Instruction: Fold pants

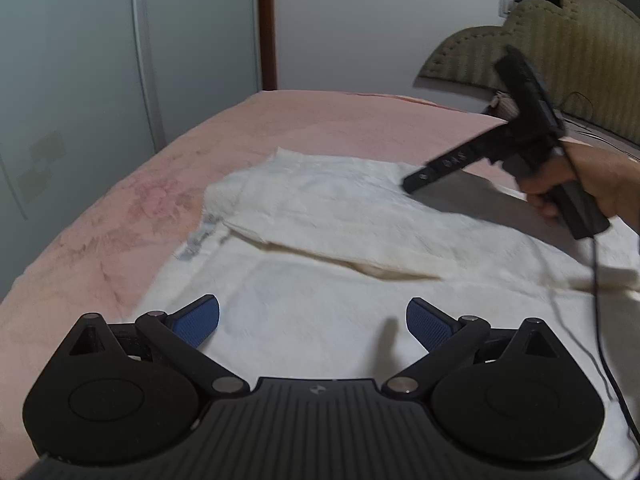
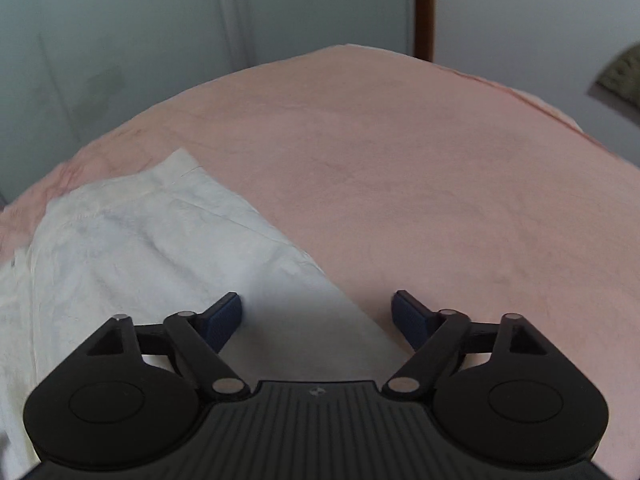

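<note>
White pants [image 1: 332, 240] lie on a pink bed [image 1: 120, 220], one part folded over the other along a diagonal crease. My left gripper [image 1: 313, 320] is open and empty, hovering over the near part of the pants. My right gripper [image 2: 317, 316] is open and empty, above the far edge of the pants [image 2: 160, 248] where they meet the pink blanket [image 2: 440, 180]. In the left wrist view the right gripper [image 1: 416, 182] shows from the side, held in a hand above the pants at the right; its cable hangs down.
A padded olive headboard [image 1: 560, 52] stands at the back right. Pale wardrobe doors [image 1: 80, 60] and a brown door frame [image 1: 267, 24] are behind the bed. The bed's left edge drops off near the wardrobe.
</note>
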Tool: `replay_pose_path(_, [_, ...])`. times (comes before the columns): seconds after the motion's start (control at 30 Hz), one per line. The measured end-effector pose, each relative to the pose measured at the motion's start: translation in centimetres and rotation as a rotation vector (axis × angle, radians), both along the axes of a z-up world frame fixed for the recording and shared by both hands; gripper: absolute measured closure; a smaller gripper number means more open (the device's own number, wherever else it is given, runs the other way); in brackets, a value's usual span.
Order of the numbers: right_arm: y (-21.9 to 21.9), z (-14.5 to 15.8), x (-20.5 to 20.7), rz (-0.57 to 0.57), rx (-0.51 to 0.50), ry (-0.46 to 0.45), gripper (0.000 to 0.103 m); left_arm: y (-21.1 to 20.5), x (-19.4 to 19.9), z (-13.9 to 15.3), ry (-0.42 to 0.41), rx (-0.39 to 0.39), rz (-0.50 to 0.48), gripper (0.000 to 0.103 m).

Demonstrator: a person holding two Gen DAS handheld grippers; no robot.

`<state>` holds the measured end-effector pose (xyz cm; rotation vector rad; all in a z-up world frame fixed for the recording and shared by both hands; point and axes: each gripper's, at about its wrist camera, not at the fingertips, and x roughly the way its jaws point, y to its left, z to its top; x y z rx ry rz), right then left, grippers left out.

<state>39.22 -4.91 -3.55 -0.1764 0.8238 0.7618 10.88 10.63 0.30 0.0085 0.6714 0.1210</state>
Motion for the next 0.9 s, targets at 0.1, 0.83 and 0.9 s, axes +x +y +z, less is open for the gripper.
replay_pose_path(0.1, [0.1,0.6,-1.1,0.017,-0.009,-0.037,0.082,1.1,1.6,0.7,-0.013,-0.023,0.037,0.001])
replay_pose_path(0.83, [5.3,1.9,-28.0,0.280,-0.322,-0.790,0.091,10.7,6.9,1.1,-0.043,-0.772,0.238,0.008])
replay_pose_path(0.9, [5.3,1.9,-27.8,0.259,-0.308,-0.774,0.091,11.2,7.5,0.3,-0.022,-0.825,0.249,0.026])
